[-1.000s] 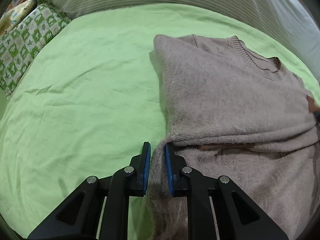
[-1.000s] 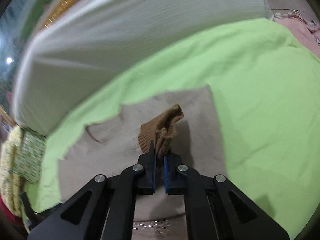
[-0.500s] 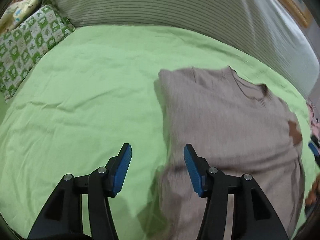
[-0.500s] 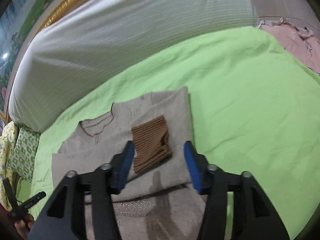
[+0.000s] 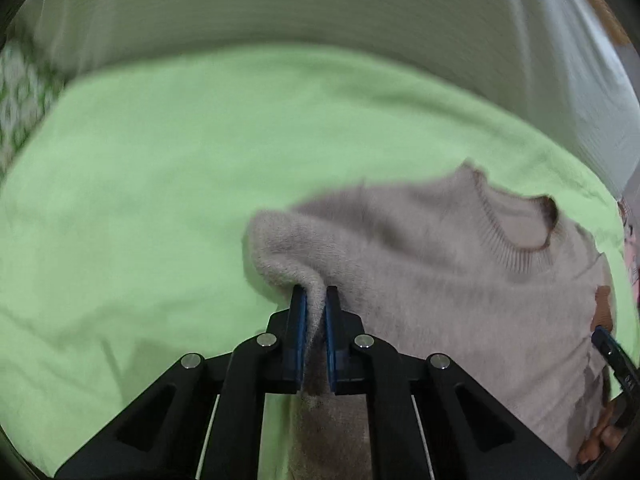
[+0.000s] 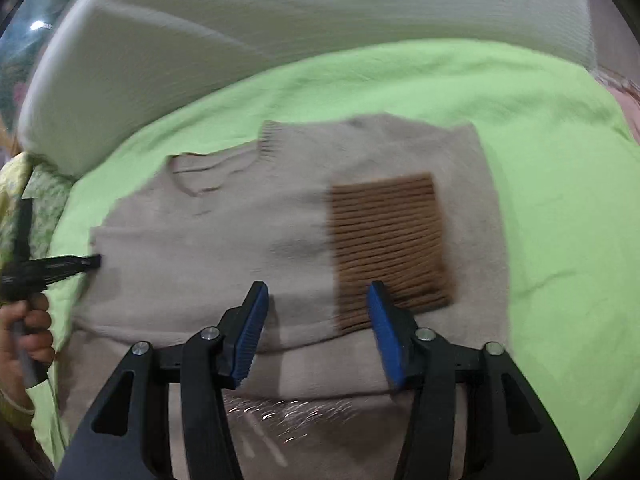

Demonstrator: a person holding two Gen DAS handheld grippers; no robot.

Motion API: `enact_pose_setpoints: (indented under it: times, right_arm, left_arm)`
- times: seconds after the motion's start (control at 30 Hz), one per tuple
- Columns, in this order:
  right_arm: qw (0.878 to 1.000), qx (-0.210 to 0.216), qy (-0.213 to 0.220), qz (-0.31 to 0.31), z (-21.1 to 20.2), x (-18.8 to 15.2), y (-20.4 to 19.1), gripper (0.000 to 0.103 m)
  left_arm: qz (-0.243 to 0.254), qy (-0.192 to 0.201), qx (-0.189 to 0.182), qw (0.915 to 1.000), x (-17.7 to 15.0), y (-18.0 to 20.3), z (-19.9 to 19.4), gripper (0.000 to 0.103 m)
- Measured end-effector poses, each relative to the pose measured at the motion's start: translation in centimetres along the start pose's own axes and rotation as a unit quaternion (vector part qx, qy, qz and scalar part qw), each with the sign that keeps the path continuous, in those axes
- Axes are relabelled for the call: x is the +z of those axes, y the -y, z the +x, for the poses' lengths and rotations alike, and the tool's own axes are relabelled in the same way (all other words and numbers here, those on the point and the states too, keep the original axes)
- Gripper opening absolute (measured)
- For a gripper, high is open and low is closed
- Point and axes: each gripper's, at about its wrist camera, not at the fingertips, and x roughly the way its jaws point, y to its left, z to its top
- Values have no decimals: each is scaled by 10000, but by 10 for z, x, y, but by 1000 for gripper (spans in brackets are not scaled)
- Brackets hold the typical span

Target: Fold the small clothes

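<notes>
A small beige knitted sweater [image 5: 440,264] is laid on a bright green bedsheet [image 5: 140,200], with a white striped pillow [image 5: 320,8] behind it along the head of the bed. The sleeves are folded in across the body; a brown ribbed cuff [image 6: 386,240] is seen lying flat on the chest, near the sweater's right-hand edge in the right wrist view.

The left gripper [image 5: 314,300] is clamped on a raised ridge of the sweater's shoulder corner, its blue pads pressed together with the knit pinched between them. The right gripper [image 6: 316,332] is held above the sweater with its jaws wide apart, gripping nothing, one fingertip just in front of the cuff.

The step in hand is judged to be a fold of the top half down toward the hem. For a clean fold, the opposite shoulder should be pinched by the right gripper at a matching height, both corners lifted together, and the tucked sleeves kept from sliding out. The soft knit is likely to stretch if pulled from one side only.

No containers are visible; a patterned green cushion [image 6: 44,204] is seen at the bed's edge.
</notes>
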Motion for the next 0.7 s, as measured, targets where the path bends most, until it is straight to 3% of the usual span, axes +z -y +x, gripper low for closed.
enact_pose_setpoints:
  times: [0.07, 0.13, 0.2, 0.27, 0.33, 0.43, 0.7]
  right_arm:
    - [9995, -295, 76, -7, 1, 6, 2, 48]
    - [9996, -281, -30, 69, 6, 5, 5, 48]
    - [9987, -442, -83, -236, 6, 3, -4, 50]
    - [9985, -376, -117, -381, -5, -1, -12, 50]
    - [9994, -187, -34, -294, -21, -4, -9, 51]
    - [9998, -134, 111, -124, -51, -17, 2, 54]
    - [9992, -43, 217, 328, -111, -77, 32, 60]
  left_arm:
    - [75, 89, 83, 9999, 5, 3, 1, 6]
    - [153, -78, 324, 9993, 2, 3, 12, 7]
    - [209, -129, 227, 9994, -9, 2, 7, 10]
    - [239, -131, 169, 9995, -19, -1, -6, 18]
    - [182, -174, -101, 9996, -37, -9, -27, 26]
    - [171, -175, -148, 9996, -71, -17, -60, 53]
    - [54, -331, -335, 9989, -178, -26, -118, 58]
